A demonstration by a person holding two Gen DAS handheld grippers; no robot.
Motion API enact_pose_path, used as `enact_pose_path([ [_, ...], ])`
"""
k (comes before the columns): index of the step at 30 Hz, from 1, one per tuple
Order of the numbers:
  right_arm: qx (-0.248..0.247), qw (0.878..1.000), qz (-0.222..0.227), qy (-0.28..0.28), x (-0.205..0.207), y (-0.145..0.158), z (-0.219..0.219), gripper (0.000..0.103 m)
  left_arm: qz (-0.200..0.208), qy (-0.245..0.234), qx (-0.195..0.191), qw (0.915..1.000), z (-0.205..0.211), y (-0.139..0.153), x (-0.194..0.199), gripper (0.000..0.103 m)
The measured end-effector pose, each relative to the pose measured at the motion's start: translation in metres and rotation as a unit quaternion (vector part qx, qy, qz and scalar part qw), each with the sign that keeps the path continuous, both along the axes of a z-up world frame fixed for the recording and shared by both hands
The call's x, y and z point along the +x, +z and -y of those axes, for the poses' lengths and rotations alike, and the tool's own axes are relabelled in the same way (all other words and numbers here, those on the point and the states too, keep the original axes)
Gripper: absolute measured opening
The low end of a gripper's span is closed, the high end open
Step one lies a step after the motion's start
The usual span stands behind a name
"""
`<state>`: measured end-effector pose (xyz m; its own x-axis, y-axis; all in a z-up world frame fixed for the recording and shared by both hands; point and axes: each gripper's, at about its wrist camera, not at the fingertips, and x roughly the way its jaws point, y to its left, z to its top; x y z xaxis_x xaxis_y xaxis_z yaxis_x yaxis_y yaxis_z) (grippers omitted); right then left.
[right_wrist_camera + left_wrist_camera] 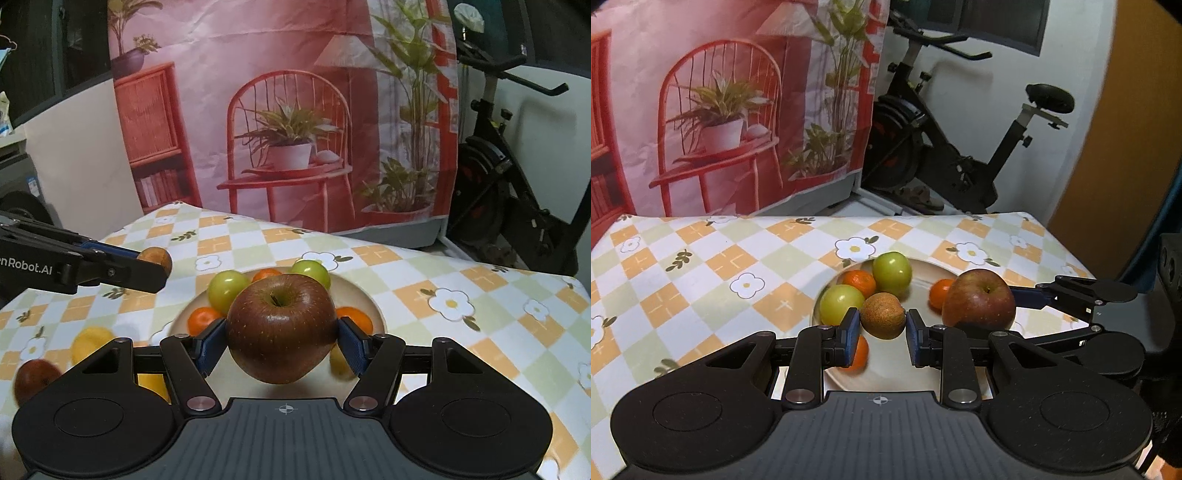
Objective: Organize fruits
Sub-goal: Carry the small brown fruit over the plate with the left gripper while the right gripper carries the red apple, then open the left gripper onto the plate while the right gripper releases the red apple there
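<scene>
Jaws of my left gripper pinch a brown russet fruit at frame centre; my right gripper clamps a red apple. Both hang above the plate of green fruits and tangerines on the bench.

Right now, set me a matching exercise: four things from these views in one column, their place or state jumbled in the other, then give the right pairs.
Things:
1. red apple
2. brown fruit
3. green fruits
4. yellow fruit

Place or state:
A. on the tablecloth, off the plate
B. between the fingers of the left gripper
C. resting on the plate beside the oranges
D. clamped in the right gripper

Pairs: 1-D, 2-B, 3-C, 4-A
</scene>
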<state>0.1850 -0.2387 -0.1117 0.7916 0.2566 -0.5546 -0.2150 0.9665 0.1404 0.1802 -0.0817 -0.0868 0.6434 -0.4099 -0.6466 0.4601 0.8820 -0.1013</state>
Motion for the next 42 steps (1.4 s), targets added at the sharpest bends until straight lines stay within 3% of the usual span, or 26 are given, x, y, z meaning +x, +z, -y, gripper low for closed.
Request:
enact_pose_path([
  [14,-0.017,0.999,-0.008,0.036,0.052,-0.032,-0.004,0.061,-0.059,-0.008,-0.003,0.9982,0.007,-0.03,0.06,0.028],
  [27,-0.02,0.998,-0.012,0.064,0.055,-0.039,-0.012,0.061,-0.067,-0.005,-0.009,0.9977,0.003,-0.031,0.063,0.028],
  [39,-0.027,0.998,-0.021,0.052,0.044,-0.037,-0.012,0.061,-0.08,-0.013,-0.011,0.9966,0.004,-0.035,0.061,0.028],
  [42,-0.033,0.998,-0.021,0.045,0.04,-0.036,-0.011,0.066,-0.087,-0.014,-0.012,0.9961,0.004,-0.037,0.061,0.028],
])
